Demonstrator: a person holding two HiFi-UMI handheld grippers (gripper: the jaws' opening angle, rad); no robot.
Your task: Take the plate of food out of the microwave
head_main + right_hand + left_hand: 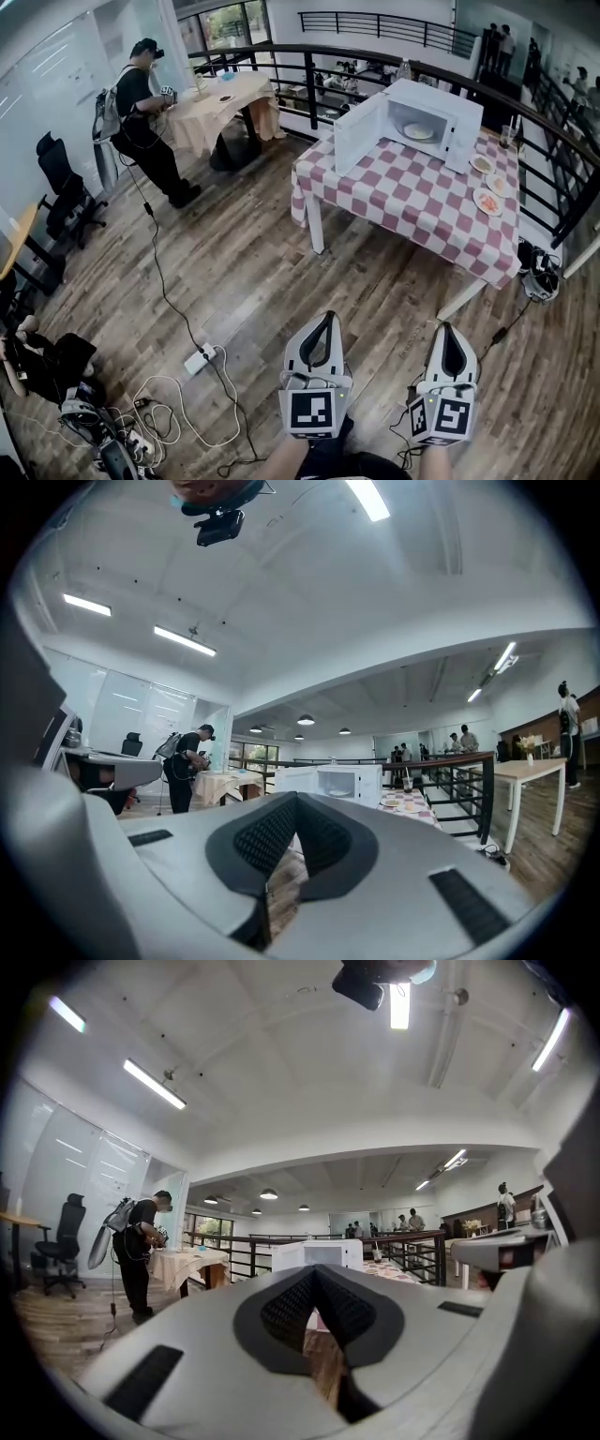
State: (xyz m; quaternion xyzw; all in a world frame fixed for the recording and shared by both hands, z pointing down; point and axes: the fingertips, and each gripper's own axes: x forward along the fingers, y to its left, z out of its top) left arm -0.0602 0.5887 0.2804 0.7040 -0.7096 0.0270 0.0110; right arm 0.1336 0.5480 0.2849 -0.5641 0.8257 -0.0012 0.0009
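Note:
The white microwave [417, 114] stands on a table with a red-and-white checked cloth [412, 202], its door [359, 133] swung open to the left. A pale plate of food [418, 131] lies inside. Both grippers hang low over the wood floor, well short of the table. My left gripper [328, 317] is shut and holds nothing, and my right gripper [447, 327] is the same. The left gripper view shows the microwave [319, 1253] far beyond the closed tips [314, 1274]. In the right gripper view the microwave [337, 782] and plate [338, 793] sit past the shut tips [295, 803].
Three small plates of food [488, 201] lie on the cloth right of the microwave. A black railing [562, 178] runs behind the table. A person [141, 122] stands at another draped table [225, 98]. Cables and a power strip [200, 358] lie on the floor at left.

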